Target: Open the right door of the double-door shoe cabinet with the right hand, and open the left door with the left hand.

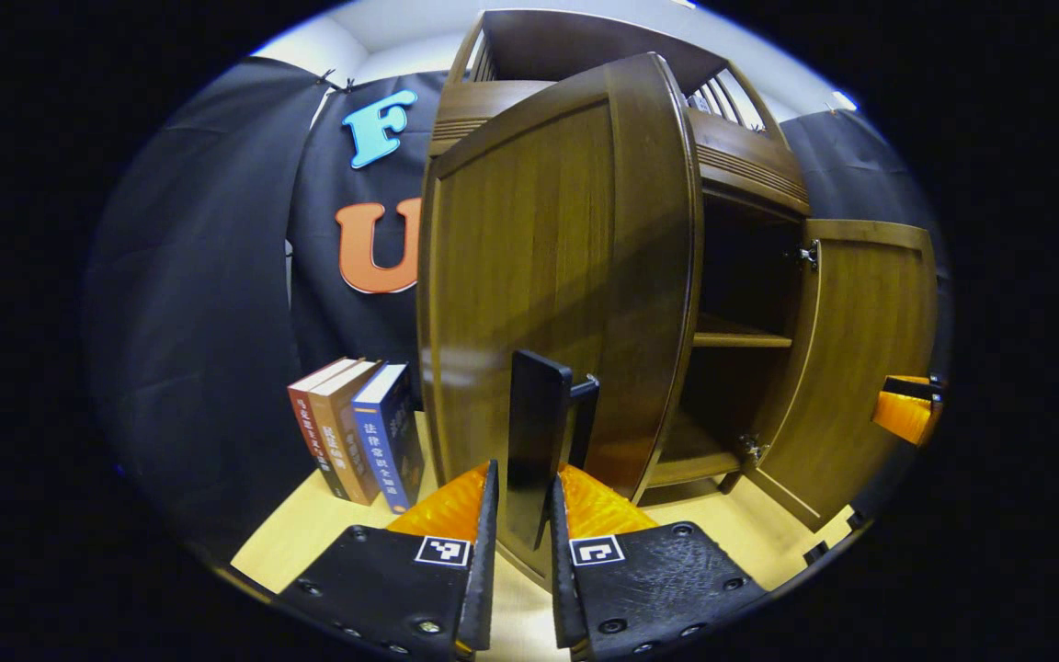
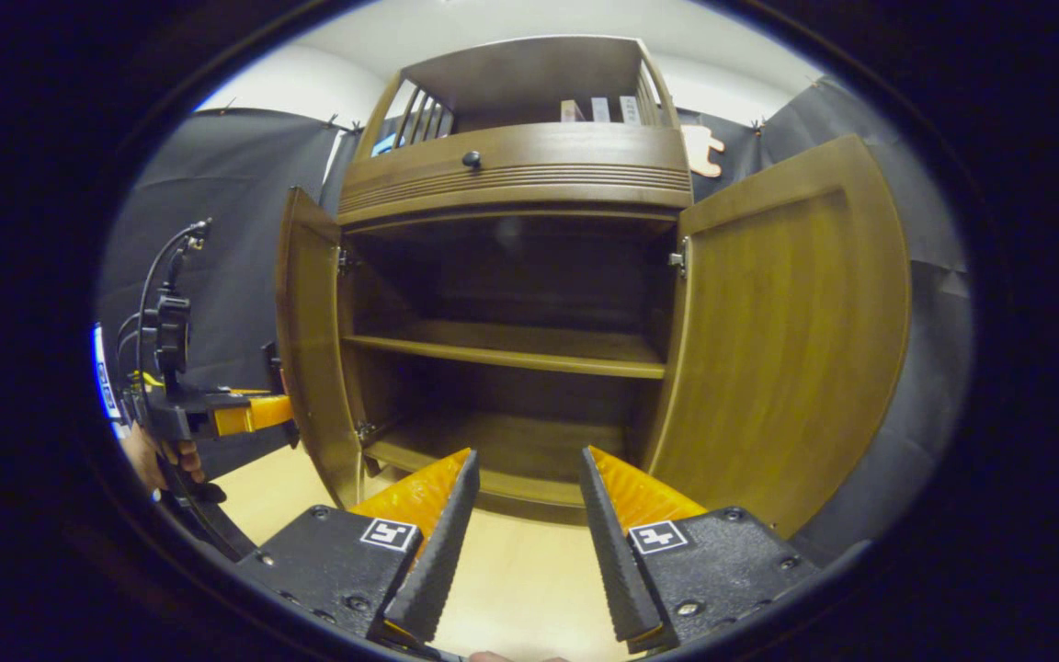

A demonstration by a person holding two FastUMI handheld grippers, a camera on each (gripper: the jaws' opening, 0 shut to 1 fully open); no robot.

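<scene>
The brown shoe cabinet (image 2: 511,165) stands with both doors swung open, showing dark inner shelves (image 2: 511,349). In the left gripper view the left door (image 1: 548,276) fills the middle, and its dark upright handle (image 1: 539,414) runs between my left gripper's (image 1: 522,478) fingers, which press on it from both sides. The right door (image 1: 860,368) hangs open at the far right, with my right gripper (image 1: 906,409) beside its outer edge. In the right gripper view my right gripper (image 2: 529,455) is open and holds nothing, facing the cabinet's inside between the left door (image 2: 309,349) and right door (image 2: 787,340).
Three books (image 1: 355,432) stand upright on the light wooden surface (image 1: 309,533) left of the cabinet. A drawer with a round knob (image 2: 472,159) sits above the doors. A hand holds the left gripper (image 2: 217,414) at the left door's edge. Black cloth walls surround the booth.
</scene>
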